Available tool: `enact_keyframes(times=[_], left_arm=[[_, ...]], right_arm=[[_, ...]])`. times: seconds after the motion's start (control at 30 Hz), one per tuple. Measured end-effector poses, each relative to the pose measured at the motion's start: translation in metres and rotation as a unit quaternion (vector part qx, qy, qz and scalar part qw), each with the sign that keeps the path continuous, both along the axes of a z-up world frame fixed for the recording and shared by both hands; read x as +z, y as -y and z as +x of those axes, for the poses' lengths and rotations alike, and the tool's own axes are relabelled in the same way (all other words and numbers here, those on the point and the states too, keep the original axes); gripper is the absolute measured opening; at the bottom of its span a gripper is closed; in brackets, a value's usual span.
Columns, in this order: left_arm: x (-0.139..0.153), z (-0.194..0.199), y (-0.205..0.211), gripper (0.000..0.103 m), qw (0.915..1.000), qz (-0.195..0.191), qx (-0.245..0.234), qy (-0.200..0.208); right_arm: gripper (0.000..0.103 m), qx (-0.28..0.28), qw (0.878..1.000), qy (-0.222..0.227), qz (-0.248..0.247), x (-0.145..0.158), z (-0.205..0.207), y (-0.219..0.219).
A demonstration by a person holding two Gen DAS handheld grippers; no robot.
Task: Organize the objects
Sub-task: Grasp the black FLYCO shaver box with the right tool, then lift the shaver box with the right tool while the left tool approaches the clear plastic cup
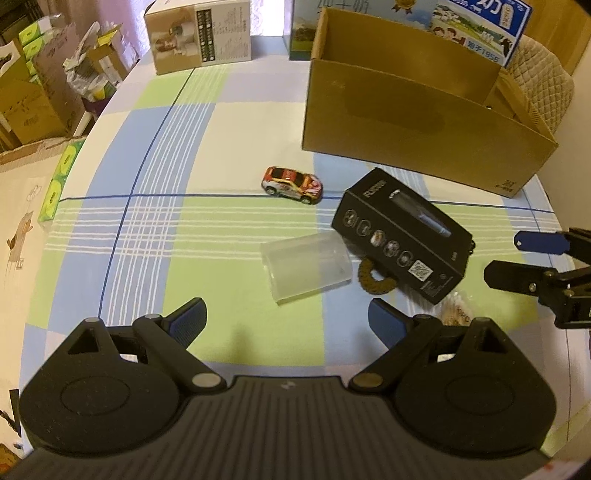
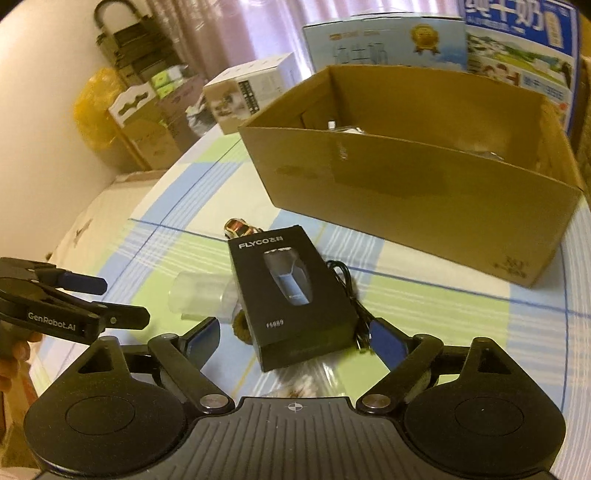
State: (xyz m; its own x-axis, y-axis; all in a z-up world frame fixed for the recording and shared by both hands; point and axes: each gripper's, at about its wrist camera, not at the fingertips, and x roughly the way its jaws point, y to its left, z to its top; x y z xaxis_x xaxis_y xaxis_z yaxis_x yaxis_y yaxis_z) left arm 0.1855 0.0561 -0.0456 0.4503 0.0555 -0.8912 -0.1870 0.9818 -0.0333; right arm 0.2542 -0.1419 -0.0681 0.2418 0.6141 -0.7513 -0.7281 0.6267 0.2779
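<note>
On the checked tablecloth lie a red and white toy car (image 1: 291, 184) (image 2: 240, 229), a black shaver box (image 1: 399, 236) (image 2: 291, 291), a clear plastic cup (image 1: 304, 269) (image 2: 199, 295) on its side, a brown braided ring (image 1: 375, 282) (image 2: 242, 328) and a black cable (image 2: 347, 284). An open cardboard box (image 1: 406, 129) (image 2: 406, 192) stands behind them. My left gripper (image 1: 288, 317) (image 2: 103, 299) hangs open just short of the cup, empty. My right gripper (image 2: 295, 334) (image 1: 517, 258) is open, with the near end of the shaver box between its fingers and gaps on both sides.
A crinkly clear packet (image 1: 456, 312) (image 2: 306, 384) lies near the shaver box. Two printed cartons (image 1: 199, 37) (image 1: 480, 26) stand at the table's far edge. Green tissue packs (image 1: 59, 177) and stacked boxes sit beyond the left edge. A quilted chair back (image 1: 543, 81) is far right.
</note>
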Motion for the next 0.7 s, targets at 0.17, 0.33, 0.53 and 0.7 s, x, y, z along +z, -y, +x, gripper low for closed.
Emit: enact_keyframes(times=[0.17,0.33,0.53,0.7], left_arm=[[-0.007,0.004,-0.01,0.093,0.9998,0.0,0.018,-0.006],[-0.013,0.008,-0.027,0.092,0.9988,0.004,0.047,-0.008],[-0.021,0.016,-0.045,0.092,0.9971,0.008,0.074,-0.014],[-0.028,0.021,-0.049,0.092,0.9966,0.008,0.08,-0.021]], right_arm=[[0.085,0.041,0.999,0.01,-0.003,-0.01,0.015,-0.017],[0.085,0.079,0.997,0.014,-0.01,-0.021,0.03,-0.035],[0.085,0.109,0.994,-0.001,-0.018,-0.04,0.047,-0.054],[0.085,0.125,0.992,-0.019,-0.016,-0.05,0.057,-0.062]])
